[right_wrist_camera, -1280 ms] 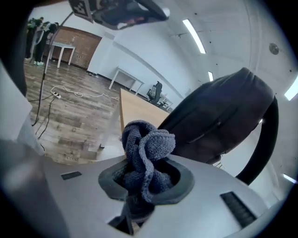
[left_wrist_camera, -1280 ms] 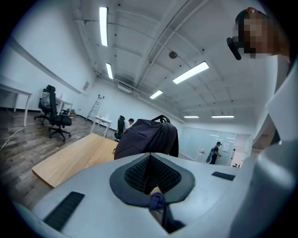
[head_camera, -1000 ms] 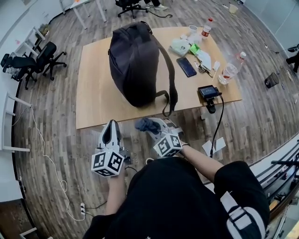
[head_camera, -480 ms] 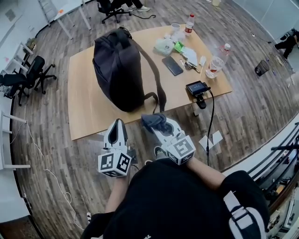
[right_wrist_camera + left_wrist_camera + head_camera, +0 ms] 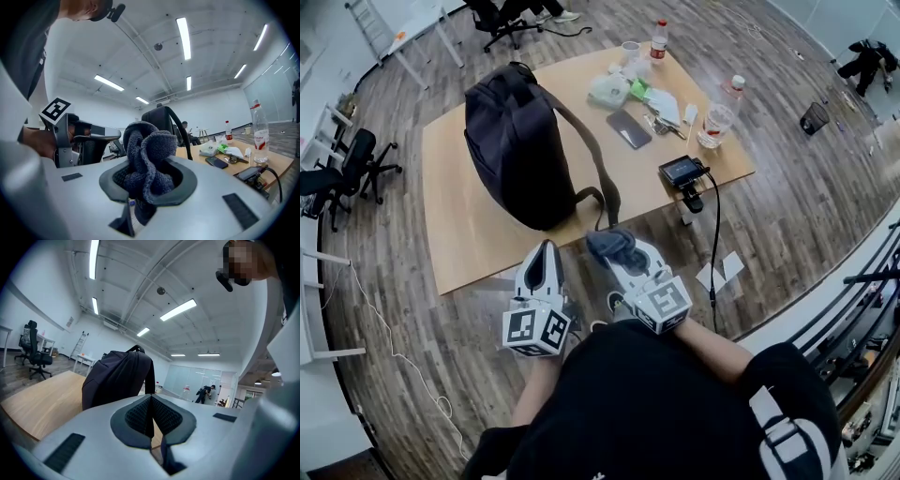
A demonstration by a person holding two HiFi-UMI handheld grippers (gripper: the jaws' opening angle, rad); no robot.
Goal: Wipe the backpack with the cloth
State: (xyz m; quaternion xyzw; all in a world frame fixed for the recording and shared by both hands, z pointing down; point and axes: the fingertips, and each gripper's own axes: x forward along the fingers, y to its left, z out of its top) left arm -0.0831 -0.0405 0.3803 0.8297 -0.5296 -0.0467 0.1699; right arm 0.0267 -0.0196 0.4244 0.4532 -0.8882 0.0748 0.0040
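Wiping not yet begun: R gripper, jaws clamped on a bunched, nubby dark-grey knit cloth, hovers short of the pale wood table, backpack just ahead. L gripper sits alongside, jaws together & empty. Backpack, a rounded, dark, smooth-looking fabric bag w/ loose strap, stands upright; all of it apparently left to wipe.

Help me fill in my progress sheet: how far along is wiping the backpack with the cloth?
Done: the cloth is picked up, bunched and clamped in the right gripper. In hand: both grippers hover by the table's near edge, short of the backpack; the left gripper is shut and empty. Left: the cloth does not touch the backpack yet, so all the wiping remains.
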